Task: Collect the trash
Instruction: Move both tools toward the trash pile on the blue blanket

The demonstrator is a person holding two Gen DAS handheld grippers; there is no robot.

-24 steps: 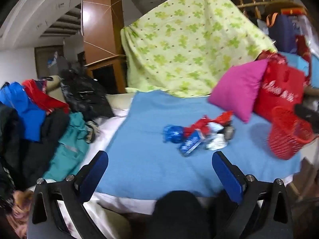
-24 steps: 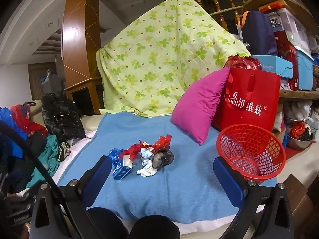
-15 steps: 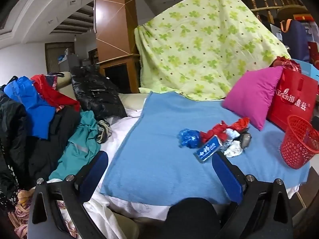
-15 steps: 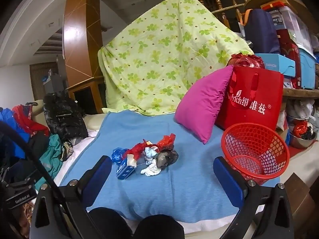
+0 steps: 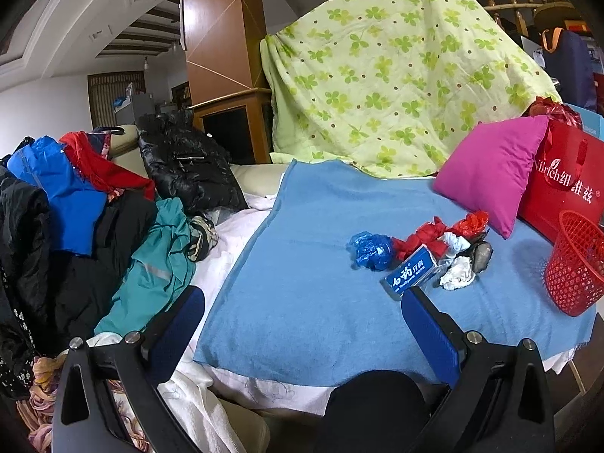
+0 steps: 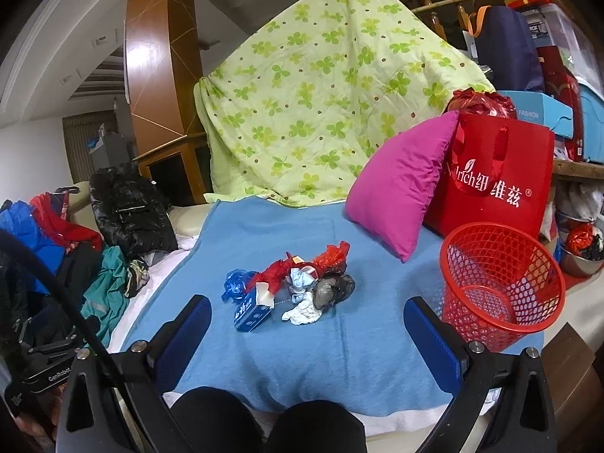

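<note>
Hovering low over the near edge of the blue blanket [image 6: 302, 358], the right tool [image 6: 307, 321] has its jaws spread wide with nothing between them, and the left tool [image 5: 302, 317] is just as wide and empty. Ahead, mid-blanket, sits the trash pile [image 6: 294, 287]: a blue box [image 5: 411, 273], white crumpled paper [image 6: 304, 311], red and blue wrappers. To its right stands the red basket [image 6: 502, 287], tilted. Behind it lean a pink pillow [image 6: 400, 185] and a red bag [image 6: 498, 185].
</note>
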